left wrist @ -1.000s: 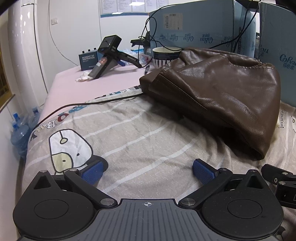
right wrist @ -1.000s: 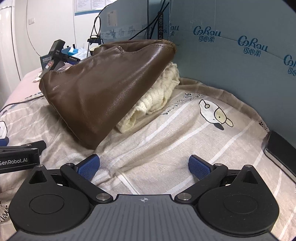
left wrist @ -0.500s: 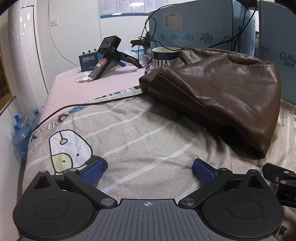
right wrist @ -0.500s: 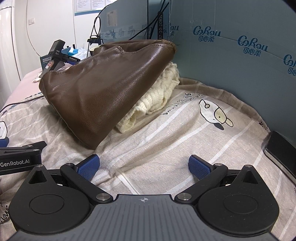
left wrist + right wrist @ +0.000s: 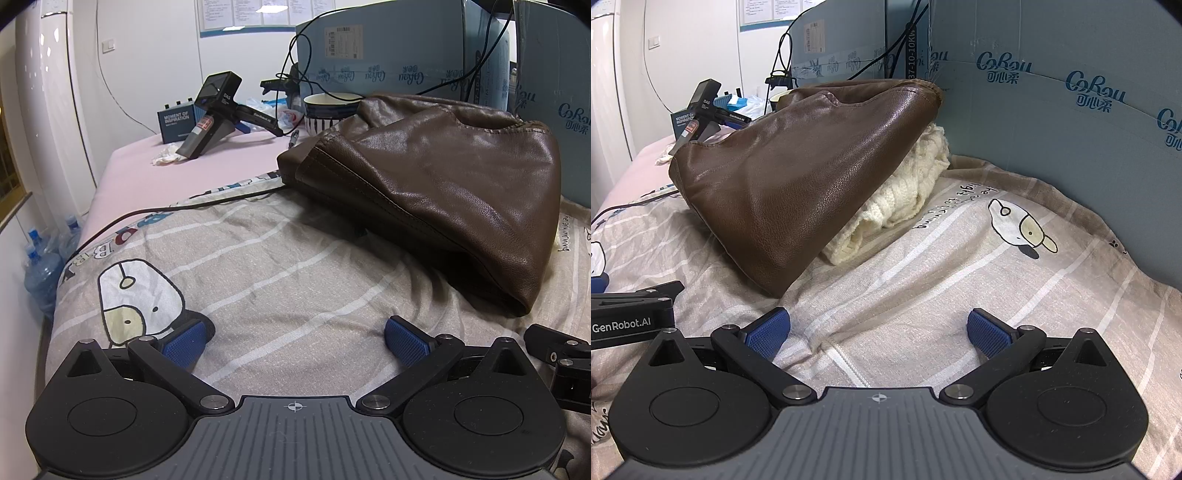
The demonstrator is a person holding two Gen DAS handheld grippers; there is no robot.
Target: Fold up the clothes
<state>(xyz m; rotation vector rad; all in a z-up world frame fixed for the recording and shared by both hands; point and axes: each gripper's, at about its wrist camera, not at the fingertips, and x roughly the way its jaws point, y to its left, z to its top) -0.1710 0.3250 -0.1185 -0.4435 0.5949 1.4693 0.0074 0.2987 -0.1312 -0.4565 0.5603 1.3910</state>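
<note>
Both grippers, left gripper (image 5: 293, 332) and right gripper (image 5: 879, 328), hover spread wide and empty over the striped bedsheet (image 5: 295, 258), apparently lining up on the brown leather jacket (image 5: 798, 184).

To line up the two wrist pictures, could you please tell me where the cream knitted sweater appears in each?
Left wrist view: not identifiable; the brown leather jacket covers that spot.
Right wrist view: the cream knitted sweater lies centre, sticking out from under the jacket's right side.
Shared landmark: the brown leather jacket, on the striped bedsheet.
</note>
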